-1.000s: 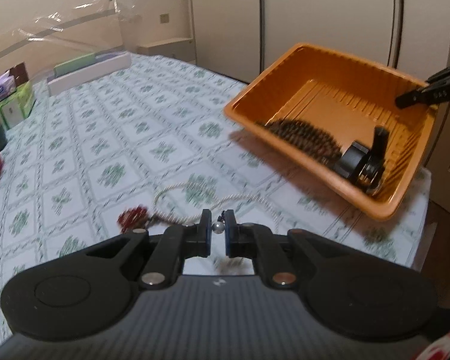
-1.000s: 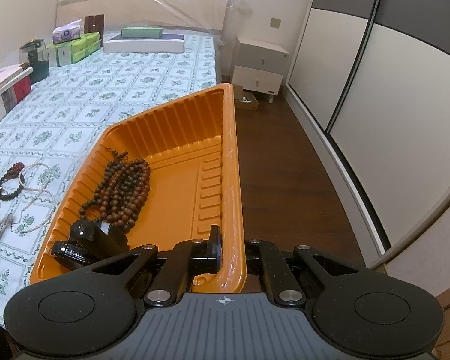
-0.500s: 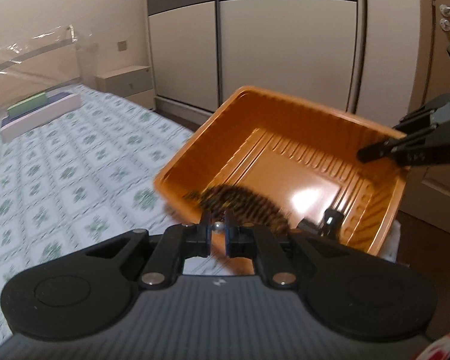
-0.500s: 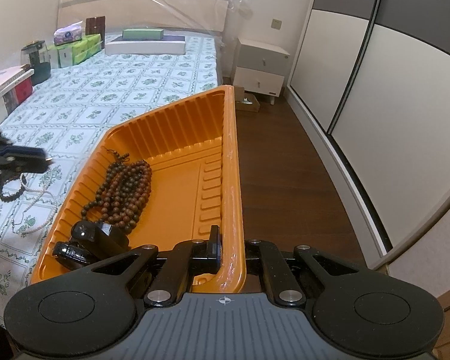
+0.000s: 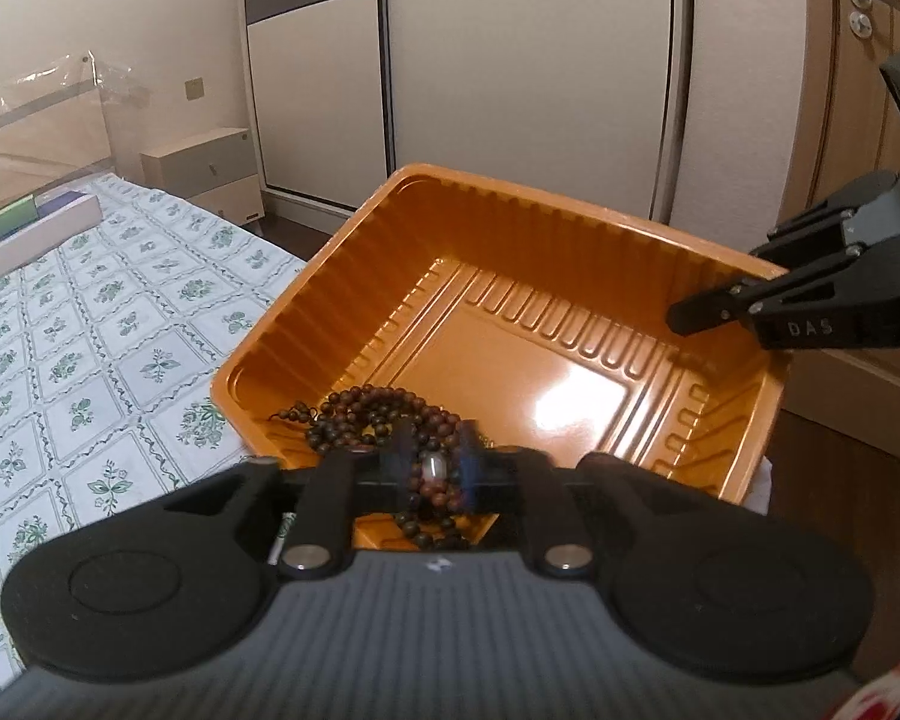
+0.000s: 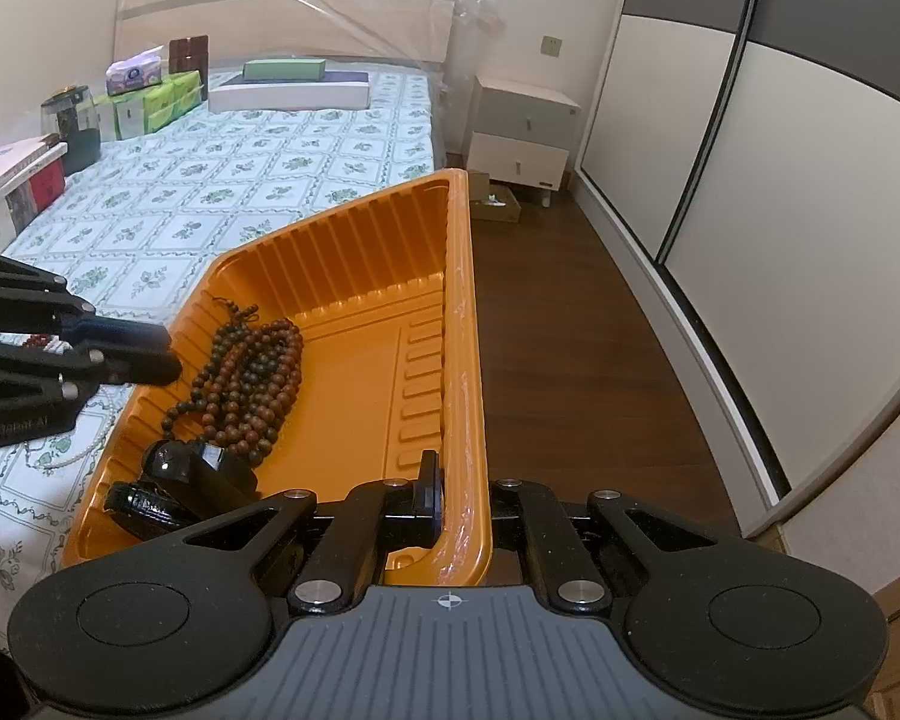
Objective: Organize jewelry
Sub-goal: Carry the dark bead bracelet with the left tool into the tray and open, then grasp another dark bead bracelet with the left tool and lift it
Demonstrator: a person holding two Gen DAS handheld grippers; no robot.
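An orange plastic tray (image 5: pixel 570 276) (image 6: pixel 354 252) is tilted over the bed's edge. My right gripper (image 6: pixel 457 504) (image 5: pixel 714 309) is shut on its near rim. Brown wooden bead strands (image 6: pixel 252 384) (image 5: pixel 378 414) and a black item (image 6: pixel 180 480) lie in the tray's low corner. My left gripper (image 5: pixel 433 465) (image 6: pixel 156 354) hovers over that low corner. Its jaws are opening, with a small pale bead (image 5: pixel 435 469) loose between the blurred fingers. A pearl strand (image 6: pixel 72 456) and red beads (image 6: pixel 36 339) lie on the bed behind the left gripper.
The bed (image 6: pixel 270 180) has a green-patterned cover, with boxes and a jar (image 6: pixel 78 120) along its far side and flat boxes (image 6: pixel 288 87) at the headboard. A white nightstand (image 6: pixel 522 138), wardrobe doors (image 5: pixel 534 72) and dark wood floor (image 6: pixel 570 330) lie to the right.
My left gripper has swung from above the bed and the pearl strand to above the tray, and its jaws have parted around the small bead. The right gripper and the tray kept still.
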